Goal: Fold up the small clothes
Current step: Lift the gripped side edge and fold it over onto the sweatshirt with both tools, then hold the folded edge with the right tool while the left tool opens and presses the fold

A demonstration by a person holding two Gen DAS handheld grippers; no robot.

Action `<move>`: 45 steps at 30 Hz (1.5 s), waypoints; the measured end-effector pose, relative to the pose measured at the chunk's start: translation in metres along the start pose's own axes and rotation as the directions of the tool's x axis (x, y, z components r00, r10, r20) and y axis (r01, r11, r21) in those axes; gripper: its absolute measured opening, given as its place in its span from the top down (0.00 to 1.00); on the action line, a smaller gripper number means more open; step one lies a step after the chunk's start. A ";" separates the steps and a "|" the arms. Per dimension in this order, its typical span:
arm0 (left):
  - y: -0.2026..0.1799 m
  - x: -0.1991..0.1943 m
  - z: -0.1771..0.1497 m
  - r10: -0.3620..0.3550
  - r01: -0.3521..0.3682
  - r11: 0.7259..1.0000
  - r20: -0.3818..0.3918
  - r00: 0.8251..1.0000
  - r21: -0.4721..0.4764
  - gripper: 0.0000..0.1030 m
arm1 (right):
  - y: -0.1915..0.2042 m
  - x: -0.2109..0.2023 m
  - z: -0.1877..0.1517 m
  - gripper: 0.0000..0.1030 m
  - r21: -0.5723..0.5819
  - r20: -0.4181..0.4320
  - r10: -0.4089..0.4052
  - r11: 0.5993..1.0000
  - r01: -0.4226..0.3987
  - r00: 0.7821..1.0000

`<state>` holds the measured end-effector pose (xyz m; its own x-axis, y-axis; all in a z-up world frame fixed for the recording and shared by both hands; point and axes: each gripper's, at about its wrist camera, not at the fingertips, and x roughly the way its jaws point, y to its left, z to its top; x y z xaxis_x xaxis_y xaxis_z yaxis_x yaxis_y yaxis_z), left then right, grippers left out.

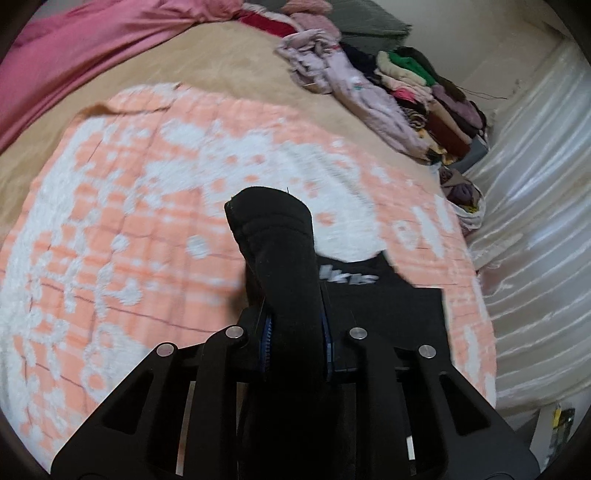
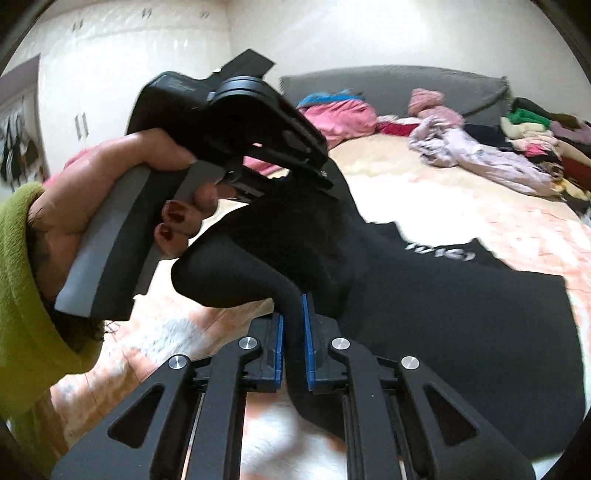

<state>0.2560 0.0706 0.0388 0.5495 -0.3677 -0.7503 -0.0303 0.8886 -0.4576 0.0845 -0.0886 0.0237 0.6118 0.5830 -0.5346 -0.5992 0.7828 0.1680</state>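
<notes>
Bedroom in soft indoor light, glossy white wardrobe [image 2: 122, 74] along the far wall, pale plain wall [image 2: 369, 33] beside it, grey padded headboard [image 2: 406, 88], bed with beige cover [image 1: 229, 62], peach-and-white patterned blanket [image 1: 147, 206], shiny white ribbed panel [image 1: 535, 184] alongside

Setting: a home bedroom. A bed [image 1: 229, 55] is covered by a peach-and-white patterned blanket [image 1: 147, 192]. A grey headboard [image 2: 388, 85] is seen at the far end. Heaps of assorted clothes [image 1: 424, 96] are piled along one bed edge. White glossy wardrobe doors [image 2: 110, 74] are seen along the wall.
</notes>
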 end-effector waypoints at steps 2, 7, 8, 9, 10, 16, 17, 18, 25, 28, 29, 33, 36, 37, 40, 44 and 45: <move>-0.026 -0.002 0.002 -0.010 0.010 1.000 0.005 1.000 0.028 0.88 | -0.012 -0.015 0.003 0.92 0.031 0.032 -0.023 0.999 0.022 0.999; -0.086 0.011 -0.001 -0.034 0.035 0.995 -0.010 0.999 0.097 0.88 | -0.044 -0.043 0.003 0.93 0.106 0.071 -0.072 0.992 0.064 0.995; -0.093 0.013 -0.003 -0.034 0.036 0.994 -0.011 0.999 0.108 0.88 | -0.051 -0.048 0.003 0.93 0.125 0.072 -0.079 0.990 0.070 0.994; -0.105 0.018 -0.004 -0.035 0.036 0.992 -0.013 0.999 0.123 0.88 | -0.054 -0.052 0.001 0.93 0.136 0.074 -0.086 0.988 0.076 0.994; -0.113 0.021 -0.006 -0.038 0.040 0.991 -0.017 0.999 0.129 0.88 | -0.059 -0.058 -0.002 0.93 0.151 0.077 -0.102 0.985 0.089 0.992; -0.152 0.048 -0.016 -0.051 0.059 0.985 -0.055 0.997 0.165 0.87 | -0.080 -0.080 -0.016 0.93 0.230 0.067 -0.152 0.964 0.133 0.986; -0.158 0.053 -0.018 -0.051 0.061 0.983 -0.061 0.997 0.172 0.86 | -0.083 -0.082 -0.018 0.93 0.241 0.063 -0.160 0.960 0.140 0.985; -0.162 0.058 -0.020 -0.051 0.062 0.982 -0.069 0.996 0.180 0.86 | -0.086 -0.086 -0.022 0.93 0.256 0.057 -0.168 0.955 0.148 0.984; -0.190 0.109 -0.039 -0.028 0.058 0.974 -0.138 0.990 0.218 0.82 | -0.118 -0.090 -0.049 0.92 0.382 -0.012 -0.189 0.907 0.179 0.982; -0.197 0.130 -0.048 -0.009 0.049 0.971 -0.166 0.986 0.234 0.81 | -0.129 -0.093 -0.063 0.92 0.454 -0.027 -0.174 0.875 0.167 0.984; -0.199 0.133 -0.051 -0.006 0.047 0.970 -0.169 0.986 0.237 0.80 | -0.132 -0.093 -0.065 0.92 0.472 -0.029 -0.173 0.866 0.166 0.985; -0.207 0.147 -0.060 -0.034 0.082 0.968 -0.199 0.979 0.237 0.77 | -0.141 -0.098 -0.077 0.90 0.531 -0.046 -0.190 0.827 0.185 0.981; -0.215 0.148 -0.067 -0.089 0.140 0.957 -0.201 0.975 0.254 0.51 | -0.150 -0.096 -0.084 0.86 0.564 -0.068 -0.201 0.800 0.204 0.977; -0.218 0.144 -0.069 -0.095 0.144 0.952 -0.187 0.978 0.271 0.47 | -0.153 -0.095 -0.088 0.86 0.582 -0.075 -0.199 0.787 0.205 0.977; -0.216 0.130 -0.070 -0.146 0.188 0.942 -0.163 0.976 0.279 0.42 | -0.159 -0.098 -0.097 0.84 0.630 -0.076 -0.187 0.752 0.193 0.979; -0.193 0.098 -0.062 -0.148 0.164 0.945 -0.077 0.986 0.285 0.42 | -0.160 -0.102 -0.101 0.81 0.663 -0.082 -0.176 0.725 0.186 0.981; -0.187 0.091 -0.060 -0.140 0.151 0.946 -0.060 0.988 0.287 0.42 | -0.164 -0.101 -0.102 0.80 0.670 -0.084 -0.173 0.719 0.184 0.981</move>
<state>0.2614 -0.1458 0.0270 0.4974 -0.5038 -0.7062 0.2940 0.8638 -0.4092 0.0679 -0.2977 -0.0344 0.6607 0.4186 -0.6231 0.0280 0.8158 0.5777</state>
